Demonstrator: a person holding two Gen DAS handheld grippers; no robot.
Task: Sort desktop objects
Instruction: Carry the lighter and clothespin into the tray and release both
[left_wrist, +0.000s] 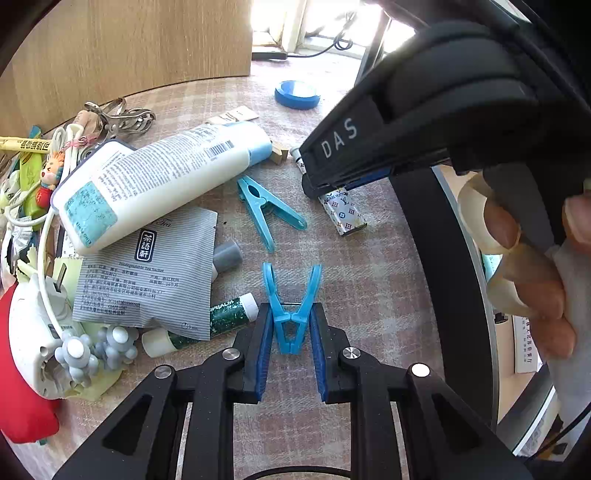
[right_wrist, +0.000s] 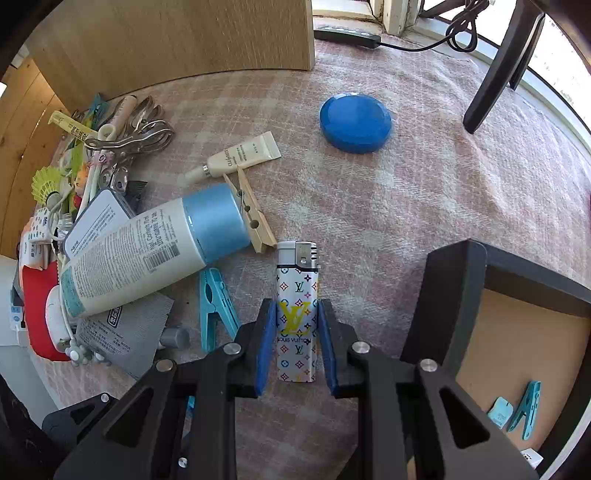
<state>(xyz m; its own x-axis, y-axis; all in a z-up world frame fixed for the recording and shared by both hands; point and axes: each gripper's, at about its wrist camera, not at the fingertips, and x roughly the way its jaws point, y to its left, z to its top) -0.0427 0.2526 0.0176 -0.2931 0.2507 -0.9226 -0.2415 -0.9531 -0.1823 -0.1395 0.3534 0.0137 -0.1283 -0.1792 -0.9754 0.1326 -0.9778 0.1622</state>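
Two grips to settle before lifting: left gripper (left_wrist: 291, 332) clamped on blue clothespin (left_wrist: 291, 314), right gripper (right_wrist: 297, 332) narrowed around patterned lighter (right_wrist: 297, 314), pads barely short of it. Squeeze, lift straight, clear of lotion tube (right_wrist: 147, 254).

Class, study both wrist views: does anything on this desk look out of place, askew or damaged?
Nothing looks damaged or spilled. The odd part is the heap on the left: the big white tube lies tilted across a grey tea sachet, atop cables and clips. One blue clothespin lies loose beside it.
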